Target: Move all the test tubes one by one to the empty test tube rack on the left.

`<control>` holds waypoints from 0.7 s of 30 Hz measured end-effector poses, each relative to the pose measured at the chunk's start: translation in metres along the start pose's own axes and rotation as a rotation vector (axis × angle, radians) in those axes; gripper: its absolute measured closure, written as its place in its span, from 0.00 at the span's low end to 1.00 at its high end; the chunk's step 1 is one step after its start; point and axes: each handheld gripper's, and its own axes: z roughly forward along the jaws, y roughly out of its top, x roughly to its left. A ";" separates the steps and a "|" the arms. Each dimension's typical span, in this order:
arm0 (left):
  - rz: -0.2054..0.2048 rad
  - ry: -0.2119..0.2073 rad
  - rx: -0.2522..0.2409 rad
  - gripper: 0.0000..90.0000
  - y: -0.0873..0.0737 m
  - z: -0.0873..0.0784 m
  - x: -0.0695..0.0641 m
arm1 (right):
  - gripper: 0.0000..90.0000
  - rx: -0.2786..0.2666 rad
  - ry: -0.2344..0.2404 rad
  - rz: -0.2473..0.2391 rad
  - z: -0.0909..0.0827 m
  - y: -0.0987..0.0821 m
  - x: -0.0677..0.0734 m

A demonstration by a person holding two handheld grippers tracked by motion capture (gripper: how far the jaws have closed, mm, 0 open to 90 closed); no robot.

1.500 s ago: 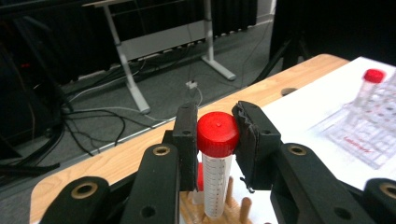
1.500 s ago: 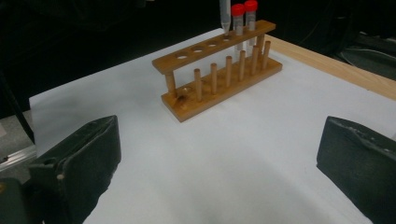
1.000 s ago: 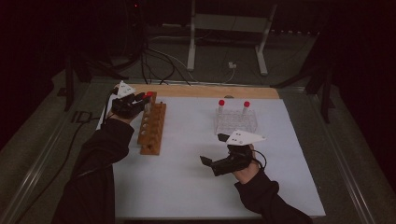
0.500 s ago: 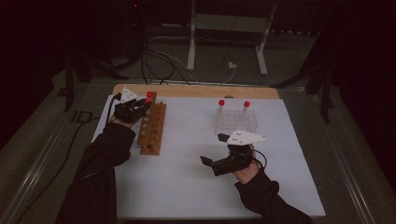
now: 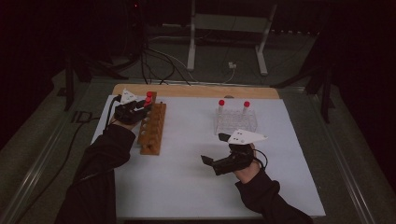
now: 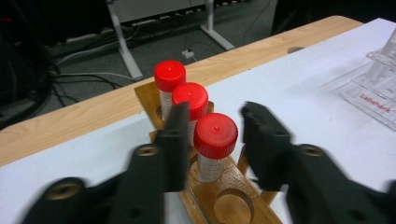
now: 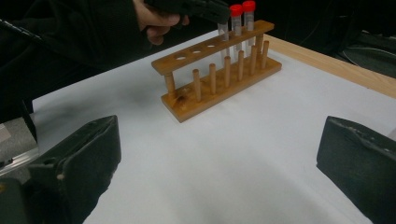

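A wooden tube rack (image 5: 152, 130) stands at the left of the white sheet, with three red-capped tubes at its far end. My left gripper (image 6: 215, 113) straddles the nearest tube (image 6: 215, 135), which stands in its hole. Its jaws have just been opening, and a thin gap shows on each side of the cap. The other two tubes (image 6: 190, 98) (image 6: 169, 74) stand behind it. In the high view the left gripper (image 5: 140, 106) sits over the rack's far end. My right gripper (image 5: 214, 148) hovers open above the sheet, with nothing between its fingers (image 7: 88, 154).
A clear plastic rack (image 5: 236, 120) with two red-capped tubes (image 5: 221, 102) (image 5: 246, 104) stands at the back right of the sheet. Several rack holes (image 7: 194, 51) nearer the person stand free. A wooden board edge (image 5: 196, 90) runs along the back, with cables and a metal stand beyond it.
The left hand has settled slightly at the rack's far end, and its jaws have parted from the nearest tube's cap. The right hand has kept still.
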 end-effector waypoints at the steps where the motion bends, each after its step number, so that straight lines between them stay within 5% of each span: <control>1: -0.006 -0.013 -0.003 0.63 0.000 -0.001 0.000 | 0.00 -0.001 -0.002 0.001 0.000 0.000 0.000; 6: -0.003 -0.014 -0.031 0.43 0.003 -0.014 -0.004 | 0.00 -0.009 -0.009 0.000 -0.002 0.001 -0.002; 10: -0.031 -0.072 -0.047 0.22 0.005 -0.026 -0.007 | 0.00 -0.012 -0.024 0.000 -0.004 0.003 -0.007; 17: -0.017 -0.163 -0.040 0.04 0.003 -0.043 -0.020 | 0.00 -0.023 -0.057 0.013 -0.009 0.006 -0.017; 21: -0.001 -0.220 -0.056 0.02 0.000 -0.053 -0.030 | 0.00 -0.032 -0.078 0.012 -0.013 0.009 -0.024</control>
